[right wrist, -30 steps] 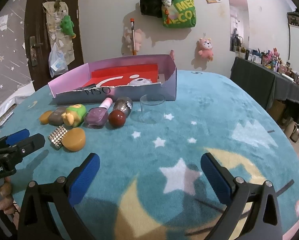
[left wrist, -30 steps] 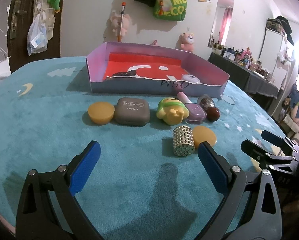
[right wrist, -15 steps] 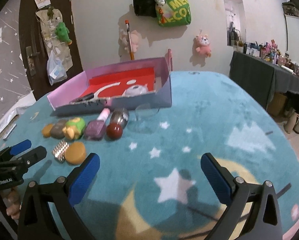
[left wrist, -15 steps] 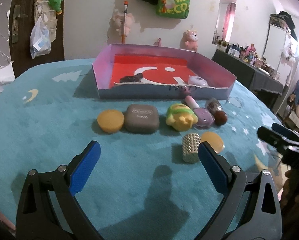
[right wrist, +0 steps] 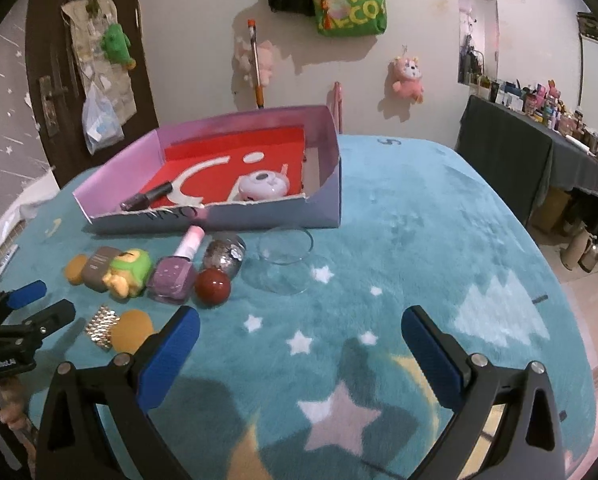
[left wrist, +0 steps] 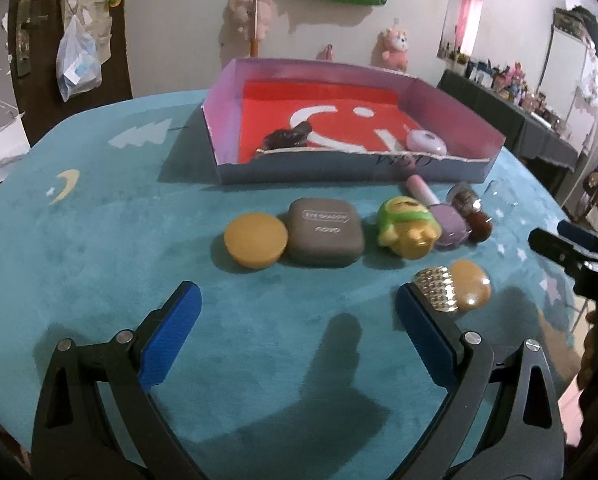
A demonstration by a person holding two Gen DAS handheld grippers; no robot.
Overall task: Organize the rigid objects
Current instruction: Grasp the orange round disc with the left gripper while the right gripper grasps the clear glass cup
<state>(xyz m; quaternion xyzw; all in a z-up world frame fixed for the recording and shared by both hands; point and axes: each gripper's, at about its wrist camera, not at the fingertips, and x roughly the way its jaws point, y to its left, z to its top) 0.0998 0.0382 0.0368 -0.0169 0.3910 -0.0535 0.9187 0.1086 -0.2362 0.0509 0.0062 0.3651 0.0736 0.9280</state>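
On the teal rug lies a row of small items: an orange disc [left wrist: 256, 240], a grey eye-shadow case [left wrist: 325, 232], a green-and-yellow toy [left wrist: 407, 226], a purple nail polish [left wrist: 451, 224], a glitter bottle [left wrist: 465, 198] and a red-brown ball [left wrist: 481, 226]. A studded silver cylinder [left wrist: 437, 294] and an amber disc [left wrist: 469, 288] lie nearer. Behind them, the pink box [left wrist: 339, 168] holds a dark bottle [left wrist: 289, 138] and a white round case [left wrist: 425, 142]. My left gripper [left wrist: 297, 304] hovers open before the row. My right gripper [right wrist: 299, 320] is open over the rug, right of the ball [right wrist: 213, 286].
A clear glass dish [right wrist: 285, 256] stands on the rug by the box's near right corner [right wrist: 323, 208]. A dark table with bottles [right wrist: 539, 136] runs along the right wall. Each gripper shows at the edge of the other's view.
Both grippers have risen and now look down on the table more steeply; the left one has also shifted left. The objects have not moved and nothing was gripped.
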